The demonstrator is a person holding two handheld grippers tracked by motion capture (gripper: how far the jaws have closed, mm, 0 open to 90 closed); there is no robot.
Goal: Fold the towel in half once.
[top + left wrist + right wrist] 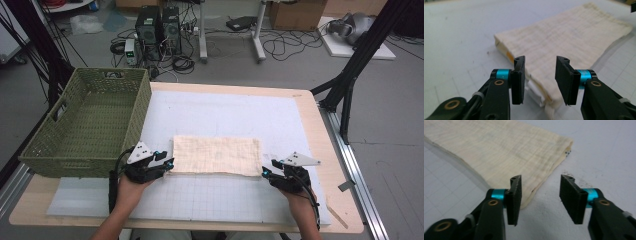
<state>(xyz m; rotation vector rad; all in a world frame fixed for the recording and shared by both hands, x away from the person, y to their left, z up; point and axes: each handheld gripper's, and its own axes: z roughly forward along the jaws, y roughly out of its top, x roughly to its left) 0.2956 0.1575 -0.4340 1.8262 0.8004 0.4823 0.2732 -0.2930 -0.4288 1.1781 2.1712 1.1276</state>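
Two grippers, one per hand, nearest me at the table's near edge; left gripper at about 7 o'clock of the table, right gripper at about 5 o'clock; two forearms come in from 6 o'clock. Left gripper released; in the left gripper view its two black jaws stand apart with the cloth's near corner lying between them, pads not pressing on it. Right gripper released too; in the right gripper view the left jaw sits over the cloth's corner edge, the right jaw over bare mat; nothing clamped. Each gripper carries one grey three-cornered plate on top and two blue collars behind the jaws.

One folded cream cloth between the two grippers, flat on the mat, long side running 9 to 3 o'clock, roughly table centre; several layers show at its folded end in the left gripper view; faint grid weave visible in the right gripper view.

One white gridded mat under it all, on one wooden table.

One green woven basket at 10 o'clock, well left of the cloth, two handle cut-outs visible.

Farther off at 12 o'clock on the floor: two black computer towers, tangled cables, cardboard boxes.
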